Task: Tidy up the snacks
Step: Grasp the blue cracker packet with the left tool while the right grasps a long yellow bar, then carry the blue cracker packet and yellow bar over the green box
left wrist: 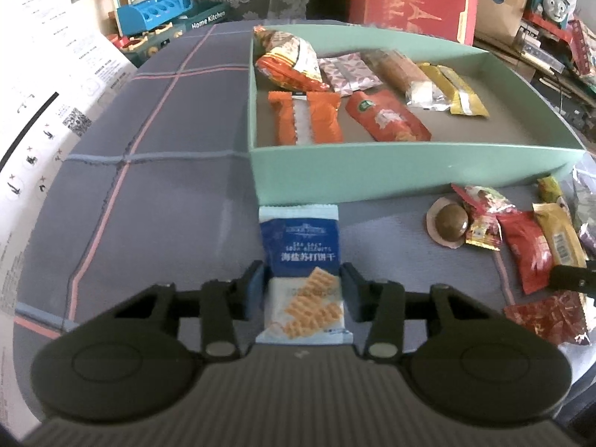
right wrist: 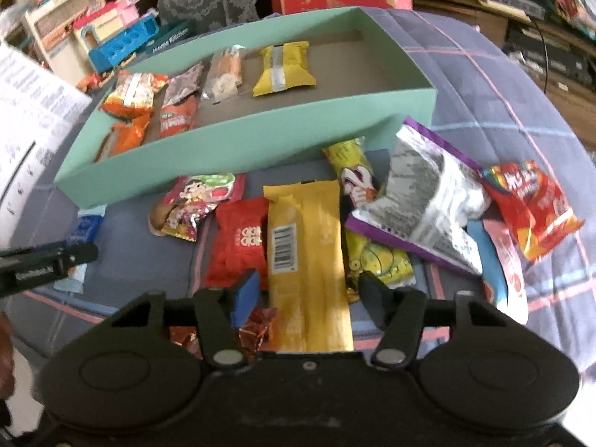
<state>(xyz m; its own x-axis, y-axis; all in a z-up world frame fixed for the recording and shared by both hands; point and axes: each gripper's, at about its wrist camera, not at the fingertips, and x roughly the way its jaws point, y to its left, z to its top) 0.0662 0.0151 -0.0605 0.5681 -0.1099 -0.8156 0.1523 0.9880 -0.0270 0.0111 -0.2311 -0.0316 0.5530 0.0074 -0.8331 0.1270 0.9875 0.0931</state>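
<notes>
Snacks being picked off the cloth: left gripper [left wrist: 303,283] pinches the blue cracker packet [left wrist: 302,260] before the green box [left wrist: 409,171], right gripper [right wrist: 309,290] straddles the yellow bar [right wrist: 309,260], jaws apparently clear; both next need lifting into the box.

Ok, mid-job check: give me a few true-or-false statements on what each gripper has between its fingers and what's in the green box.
1. The left gripper is closed on a blue and white cracker packet. True.
2. That cracker packet is already inside the green box. False: it lies on the checked cloth in front of the box.
3. A long yellow packet lies between the right gripper's fingers. True.
4. The green box is empty. False: several snacks lie in it, among them an orange packet.
5. The purple-edged silver bag is in the box. False: it lies outside, in the loose pile.
</notes>
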